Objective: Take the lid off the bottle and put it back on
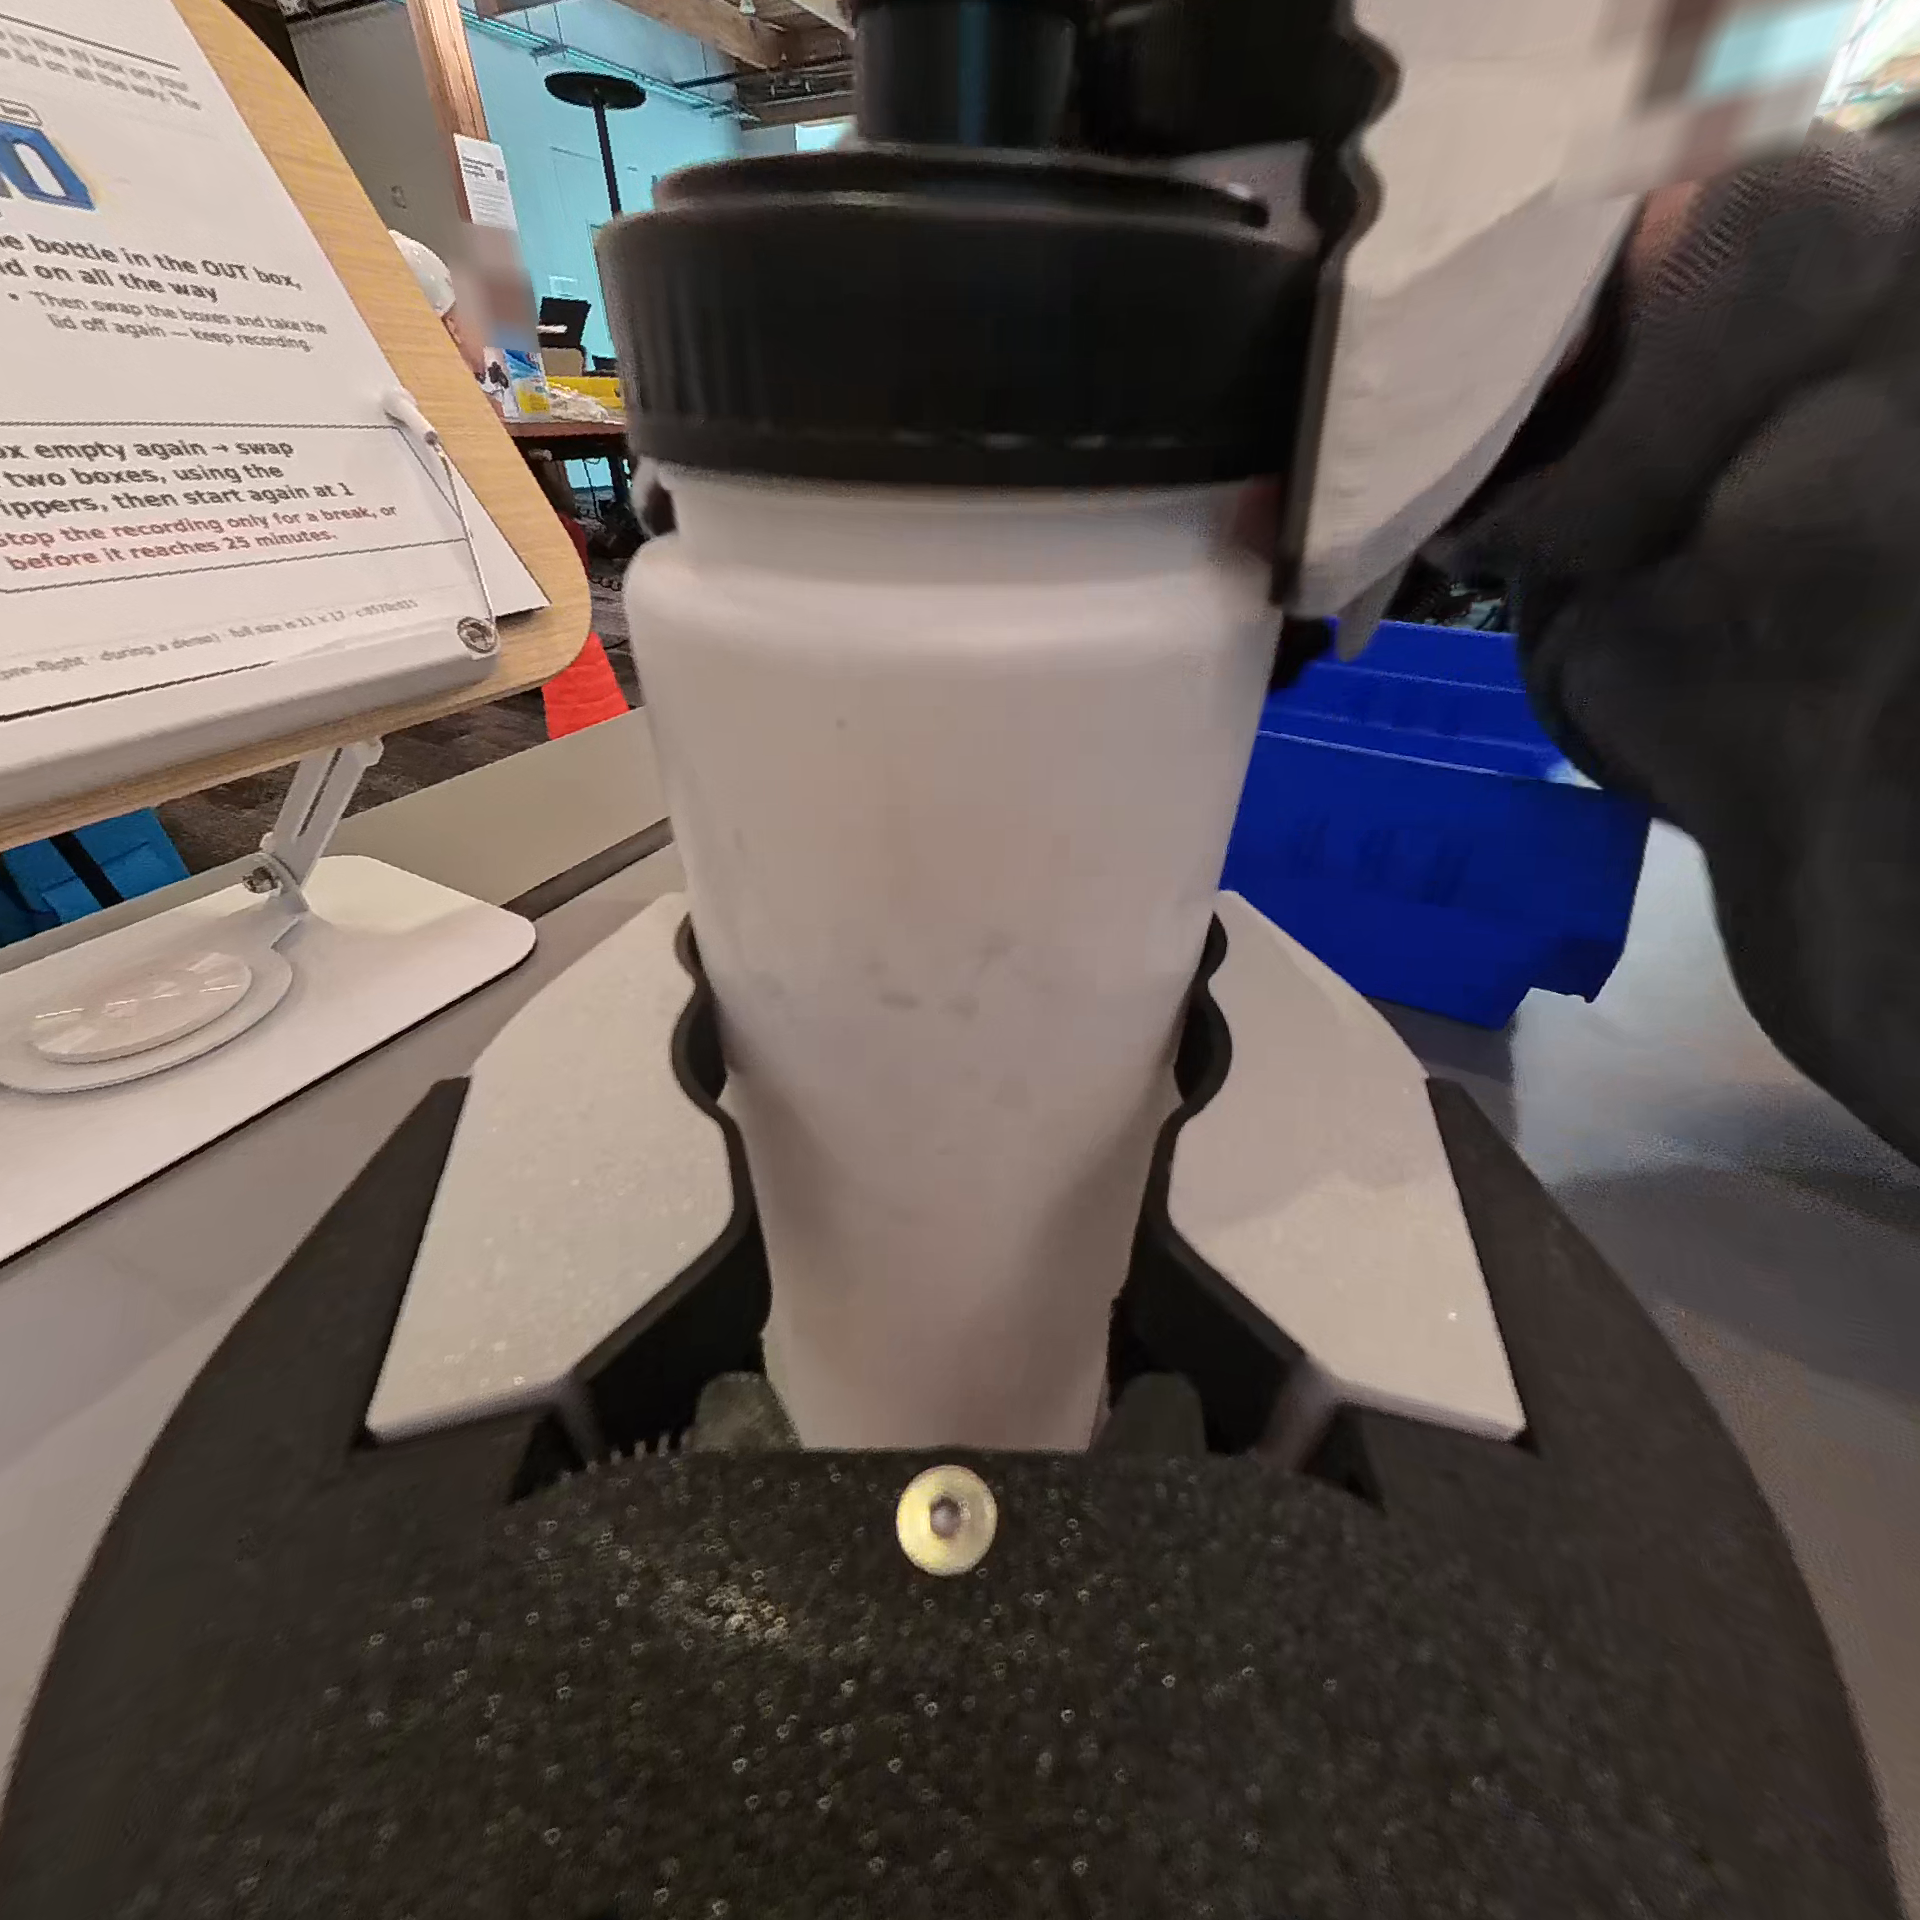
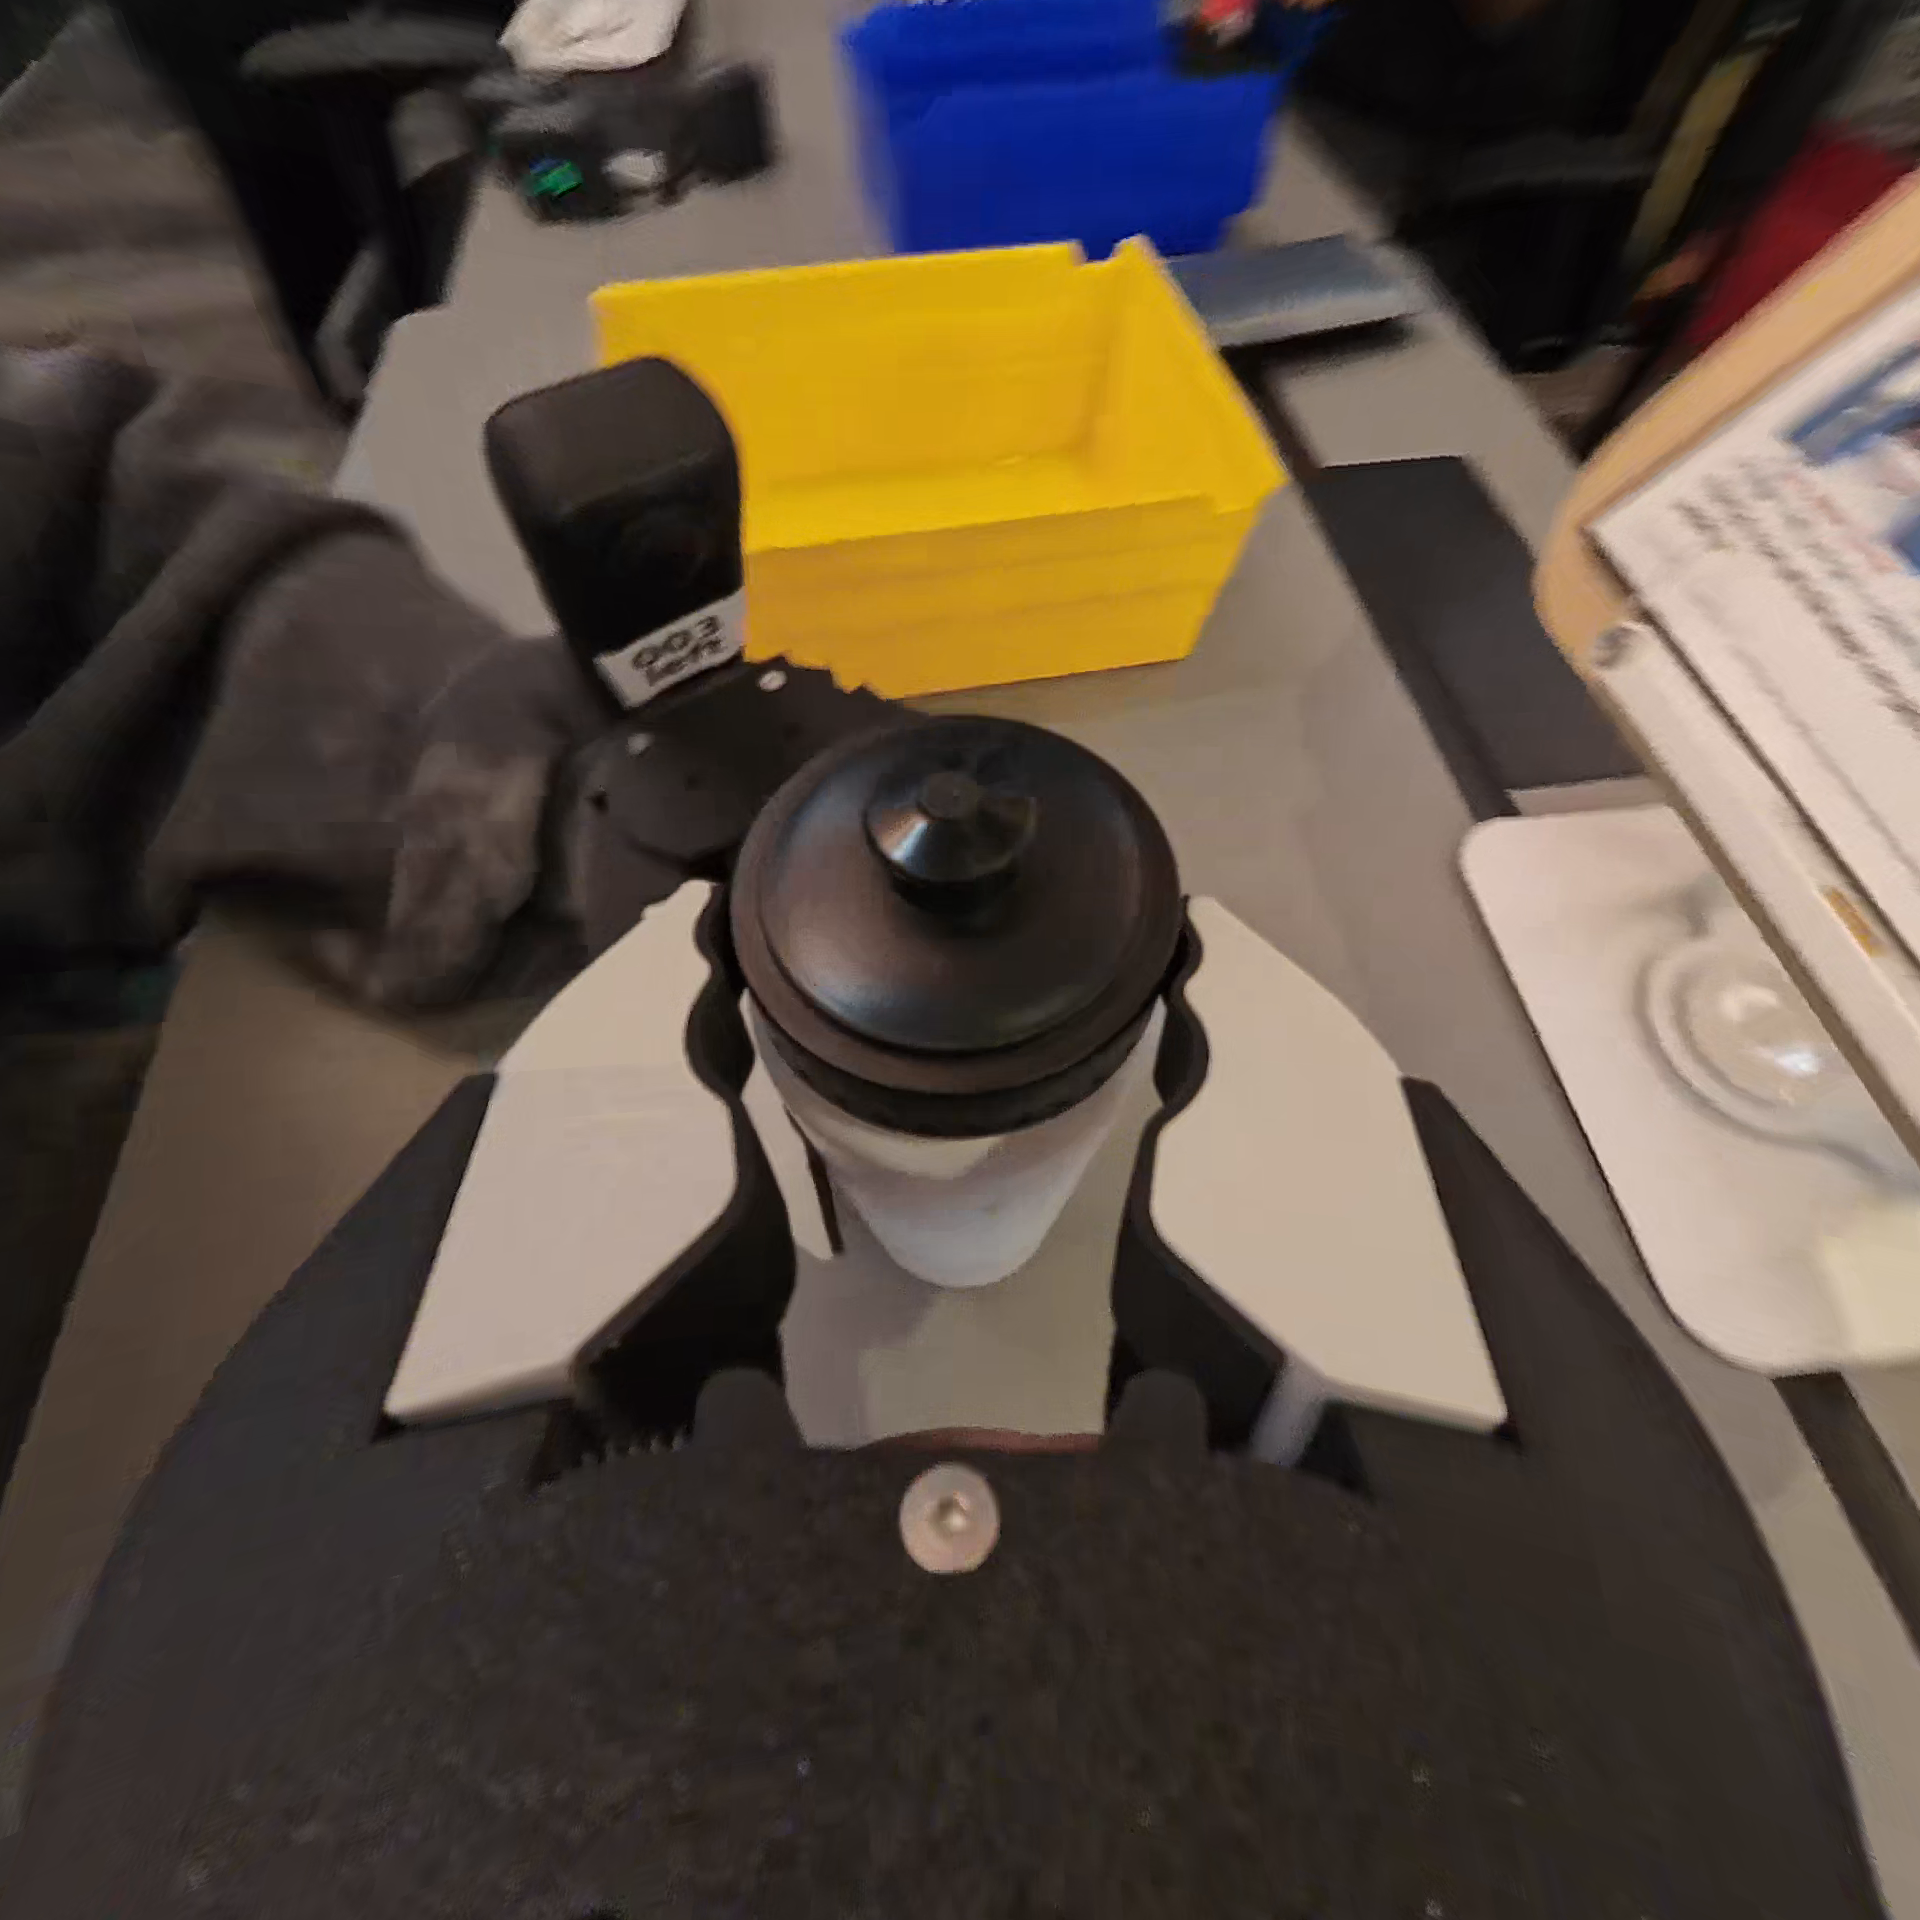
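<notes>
A white bottle with a black lid stands upright between the fingers of my left gripper, which is shut on its body. The lid sits on the bottle's neck. In the right wrist view I look down on the lid and its spout, with the white bottle below it. My right gripper is shut on the lid's rim from above. One of its fingers shows beside the lid in the left wrist view, held by a gloved hand.
A yellow bin stands open behind the bottle, and a blue bin farther back; the blue bin also shows in the left wrist view. A stand with an instruction sheet is on the grey table. A dark cloth lies left.
</notes>
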### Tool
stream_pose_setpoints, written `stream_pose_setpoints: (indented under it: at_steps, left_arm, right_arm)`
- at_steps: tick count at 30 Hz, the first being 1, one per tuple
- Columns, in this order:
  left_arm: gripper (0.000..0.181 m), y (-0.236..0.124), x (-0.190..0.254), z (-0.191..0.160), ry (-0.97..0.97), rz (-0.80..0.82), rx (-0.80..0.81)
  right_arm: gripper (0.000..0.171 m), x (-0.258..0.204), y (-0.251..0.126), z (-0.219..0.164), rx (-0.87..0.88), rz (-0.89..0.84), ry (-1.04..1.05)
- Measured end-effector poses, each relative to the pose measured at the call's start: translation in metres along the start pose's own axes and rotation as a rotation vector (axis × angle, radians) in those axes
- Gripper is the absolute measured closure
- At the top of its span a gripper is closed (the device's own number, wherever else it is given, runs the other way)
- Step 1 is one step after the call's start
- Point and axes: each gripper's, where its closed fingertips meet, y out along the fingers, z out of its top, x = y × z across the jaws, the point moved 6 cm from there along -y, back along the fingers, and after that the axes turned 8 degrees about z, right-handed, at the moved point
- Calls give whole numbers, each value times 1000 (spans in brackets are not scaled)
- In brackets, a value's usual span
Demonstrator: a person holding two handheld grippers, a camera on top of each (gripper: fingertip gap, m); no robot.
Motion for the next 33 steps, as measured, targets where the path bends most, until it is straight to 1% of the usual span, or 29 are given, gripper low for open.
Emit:
stream_pose_setpoints:
  at_steps: [2, 4, 6, 8, 9, 10, 12, 13, 15, 17, 18, 21, 24, 26, 27, 28, 29, 31, 33]
  left_arm:
    - [95, 0, 0, 0, -1, -3, 0]
    - [95, 0, 0, 0, -2, -4, 0]
    - [95, 0, 0, 0, -4, -7, 0]
    - [95, 0, 0, 0, -6, -10, -1]
    - [95, 0, 0, 0, -6, -10, -1]
    - [95, 0, 0, 0, -7, -10, -1]
    - [95, 0, 0, -1, -8, -10, -1]
    - [95, 0, 0, -1, -9, -10, -1]
    - [95, 0, 0, -1, -9, -9, -2]
    - [95, 0, 0, -1, -10, -7, -3]
    - [95, 0, 0, -1, -10, -6, -3]
    - [95, 0, 0, -1, -12, -4, -4]
    - [95, 0, 0, -1, -11, -2, -6]
    - [95, -1, 0, -1, -9, 2, -8]
    - [95, -1, 0, -1, -8, 4, -9]
    - [95, -1, 0, -1, -8, 7, -9]
    - [95, -1, -1, -1, -12, 13, -10]
    - [95, -1, -2, -1, -17, 12, -10]
    - [95, -1, -3, -1, -19, 12, -10]
  right_arm:
    - [94, 6, -1, 1, -54, 148, -52]
    - [94, 10, -2, 3, -107, 251, -78]
    - [94, 11, -1, 5, -139, 285, -90]
    - [93, 9, -2, 6, -131, 256, -60]
    - [84, 6, -3, 7, -109, 232, -32]
    - [72, 2, -5, 8, -83, 184, -13]
    - [72, -5, -13, 9, 3, 29, 1]
    - [71, -9, -16, 12, 79, -71, -1]
    - [79, -24, -19, 13, 246, -262, 24]
    - [79, -36, -19, 7, 386, -481, 101]
    - [80, -44, -17, 2, 432, -564, 145]
    - [79, -61, -3, -10, 535, -746, 229]
    - [78, -57, 13, -10, 518, -893, 211]
    - [78, -48, 17, -7, 519, -964, 213]
    - [82, -44, 18, -6, 524, -982, 212]
    - [90, -39, 21, -6, 508, -981, 218]
    - [98, -36, 23, -5, 487, -964, 217]
    - [98, -33, 22, -4, 440, -925, 198]
    - [99, -30, 18, -5, 413, -806, 181]
